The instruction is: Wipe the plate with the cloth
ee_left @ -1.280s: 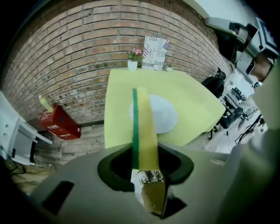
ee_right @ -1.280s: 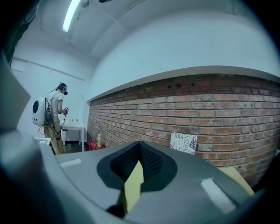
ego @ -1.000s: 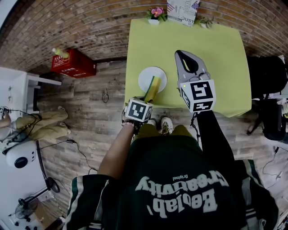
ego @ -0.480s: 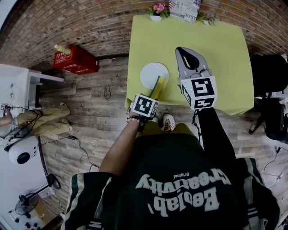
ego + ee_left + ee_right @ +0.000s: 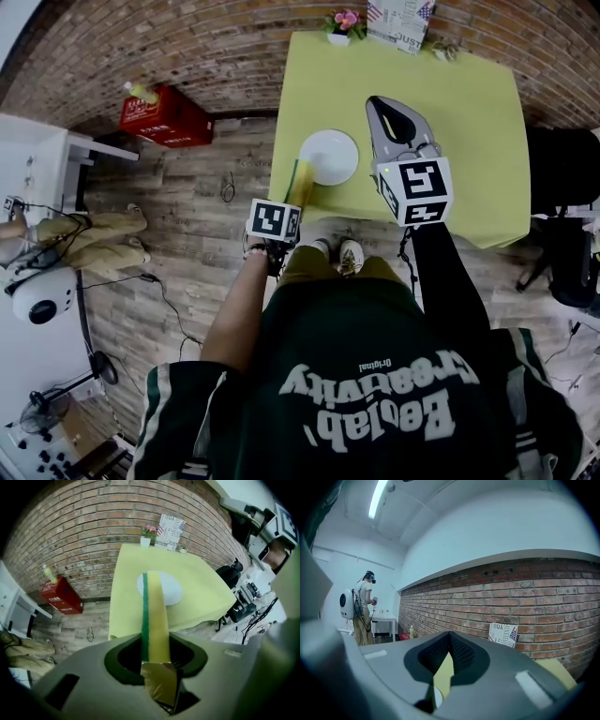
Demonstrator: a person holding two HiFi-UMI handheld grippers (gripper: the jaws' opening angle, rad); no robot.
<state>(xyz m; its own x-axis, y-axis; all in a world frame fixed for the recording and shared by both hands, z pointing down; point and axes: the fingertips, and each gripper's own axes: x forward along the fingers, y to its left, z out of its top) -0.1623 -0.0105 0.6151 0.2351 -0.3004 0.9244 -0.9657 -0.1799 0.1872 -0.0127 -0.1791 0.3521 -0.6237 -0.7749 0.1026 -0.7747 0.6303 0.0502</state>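
A white plate [image 5: 330, 157] lies near the front left corner of the yellow-green table [image 5: 450, 122]. My left gripper [image 5: 289, 199] is shut on a long yellow cloth with a green edge [image 5: 301, 180]. The cloth's far end reaches the plate's left rim. In the left gripper view the cloth [image 5: 155, 616] runs from the jaws [image 5: 157, 660] up across the plate [image 5: 174, 590]. My right gripper [image 5: 382, 106] hangs shut and empty over the table, right of the plate. In its own view, the right gripper [image 5: 449, 635] is tilted up toward the brick wall.
A flower pot [image 5: 344, 22] and a printed card [image 5: 400, 22] stand at the table's far edge. A red crate [image 5: 165, 120] sits on the floor to the left, and black chairs [image 5: 562, 169] stand to the right. A person [image 5: 363, 606] stands by a white table far off.
My left gripper has moved to the left with the cloth, from the plate's near edge to its left rim. The right gripper has hardly moved.
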